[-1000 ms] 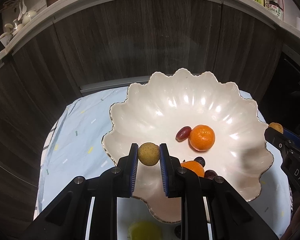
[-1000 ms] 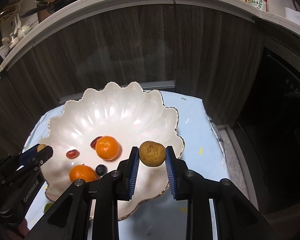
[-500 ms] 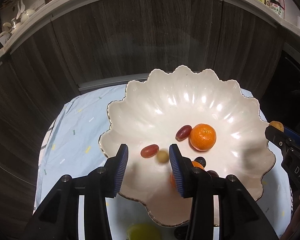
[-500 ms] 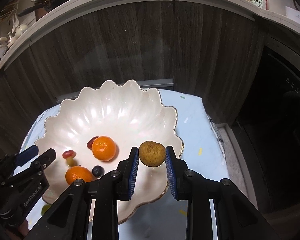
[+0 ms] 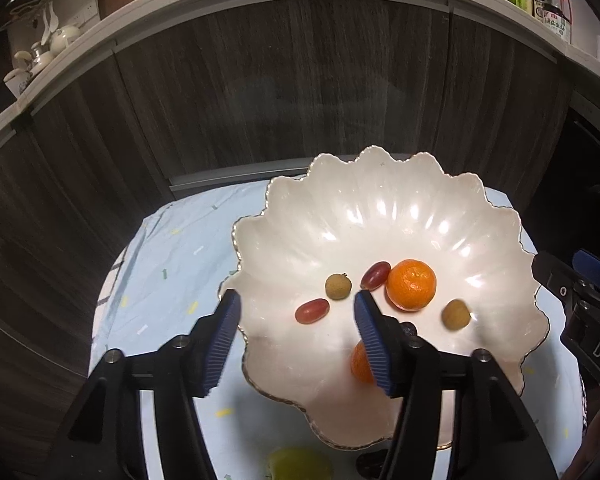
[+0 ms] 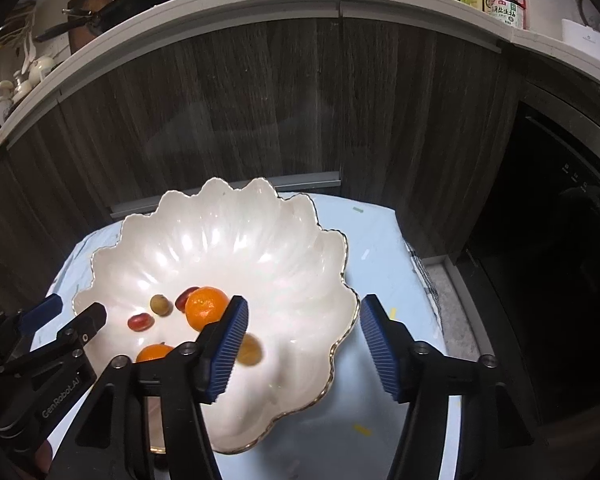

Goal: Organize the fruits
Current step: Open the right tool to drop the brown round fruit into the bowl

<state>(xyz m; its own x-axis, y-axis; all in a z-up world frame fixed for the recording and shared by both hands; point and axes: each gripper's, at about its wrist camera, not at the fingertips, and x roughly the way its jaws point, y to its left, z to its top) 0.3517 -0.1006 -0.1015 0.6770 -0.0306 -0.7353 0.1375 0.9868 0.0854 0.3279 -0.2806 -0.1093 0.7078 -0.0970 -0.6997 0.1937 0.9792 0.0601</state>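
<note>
Both the left gripper (image 5: pixel 296 332) and right gripper (image 6: pixel 302 346) hold their jaws wide apart, empty, above the bowl (image 5: pixel 380 216) of fruit.

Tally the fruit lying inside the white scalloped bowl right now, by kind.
In the white scalloped bowl:
Round orange mandarins: 2
Oval red grapes: 2
Small tan-brown round longans: 2
Dark round berry, mostly hidden behind a finger: 1
Total: 7

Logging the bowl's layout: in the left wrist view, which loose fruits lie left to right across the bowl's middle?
Red grape → brown longan → second red grape → large orange → second brown longan.
</note>
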